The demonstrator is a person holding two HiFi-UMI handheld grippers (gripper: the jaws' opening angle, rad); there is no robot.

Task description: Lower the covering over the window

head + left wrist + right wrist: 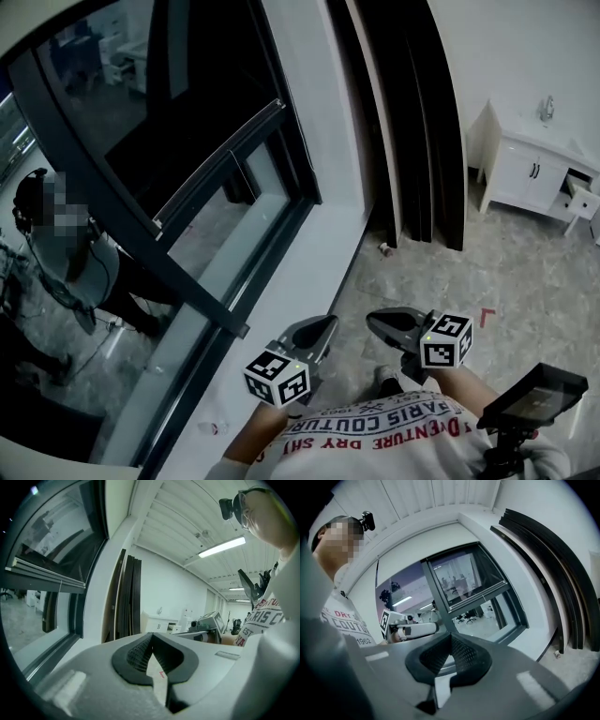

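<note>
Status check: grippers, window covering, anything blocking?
Left gripper and right gripper shut, empty, off the window. Rail crosses the glass midway, untouched. Nothing between grippers and window.

Head view is running dim and cool overall. The white wall (525,56) and pale floor (525,281) are catching most of the light, while the window glass (178,122) is reading dark w/ faint reflections. Fisheye is bowing straight lines, and black vignette is eating the left corners. Left gripper view is coming out brighter: the ceiling strip light (221,547) is glaring, no hard shadows. Left tool (151,637) is sitting close, soft and out of focus. Right tool (449,639) is blurring likewise, shaded underneath. Right gripper view's rim is darkening and curving hard, w/ the glass mirroring lamps.
</note>
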